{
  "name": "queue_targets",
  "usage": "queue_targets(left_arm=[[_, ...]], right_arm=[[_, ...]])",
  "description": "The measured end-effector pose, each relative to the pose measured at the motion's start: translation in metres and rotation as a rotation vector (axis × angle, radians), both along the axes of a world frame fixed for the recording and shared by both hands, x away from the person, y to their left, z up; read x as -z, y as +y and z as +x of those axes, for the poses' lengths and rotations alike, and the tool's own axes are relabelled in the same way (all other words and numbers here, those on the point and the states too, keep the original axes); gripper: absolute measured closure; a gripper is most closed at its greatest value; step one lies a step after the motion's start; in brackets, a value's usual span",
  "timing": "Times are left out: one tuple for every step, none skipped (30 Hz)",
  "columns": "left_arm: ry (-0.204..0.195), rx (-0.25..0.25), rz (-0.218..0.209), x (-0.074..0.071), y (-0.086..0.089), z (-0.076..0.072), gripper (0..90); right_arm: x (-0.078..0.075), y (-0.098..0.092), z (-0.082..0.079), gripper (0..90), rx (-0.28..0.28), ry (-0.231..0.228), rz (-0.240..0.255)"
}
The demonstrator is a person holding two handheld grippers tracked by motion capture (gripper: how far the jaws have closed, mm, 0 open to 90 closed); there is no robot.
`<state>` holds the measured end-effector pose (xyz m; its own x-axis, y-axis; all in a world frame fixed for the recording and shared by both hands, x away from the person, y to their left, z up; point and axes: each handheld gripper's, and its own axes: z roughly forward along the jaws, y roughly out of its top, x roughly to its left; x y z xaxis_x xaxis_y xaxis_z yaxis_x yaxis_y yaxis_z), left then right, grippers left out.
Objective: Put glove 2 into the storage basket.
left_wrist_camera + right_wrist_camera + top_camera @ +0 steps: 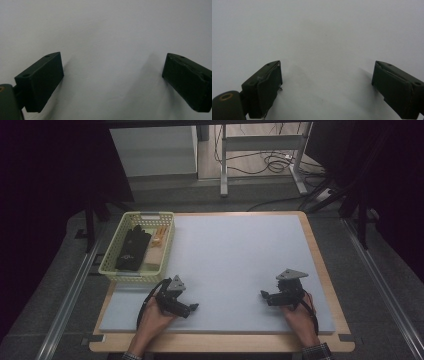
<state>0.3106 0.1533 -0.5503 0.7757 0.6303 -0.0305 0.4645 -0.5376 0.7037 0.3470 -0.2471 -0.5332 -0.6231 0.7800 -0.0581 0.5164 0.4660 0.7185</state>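
Note:
My left gripper [194, 307] rests low over the grey mat [235, 250] near its front left, held by a hand, jaws pointing right. In the left gripper view my left gripper [112, 75] is open, its jaws wide apart with bare mat between them. My right gripper [263, 295] sits near the front right of the mat, jaws pointing left. In the right gripper view my right gripper [327, 82] is also open and holds nothing.
A pale yellow basket [113, 270] stands at the mat's left edge, holding a black glove [132, 248] and small orange items [158, 238]. The mat lies on a wooden tabletop [330, 280]. Beyond the table are desk legs and cables [270, 162] on the floor.

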Motion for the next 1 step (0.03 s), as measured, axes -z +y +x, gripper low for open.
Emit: queue_targets(left_arm=[[0.0, 0.0, 0.001, 0.0, -0.0001, -0.0001, 3.7]], right_arm=[[0.0, 0.0002, 0.0, 9.1, 0.0, 0.0, -0.002]])
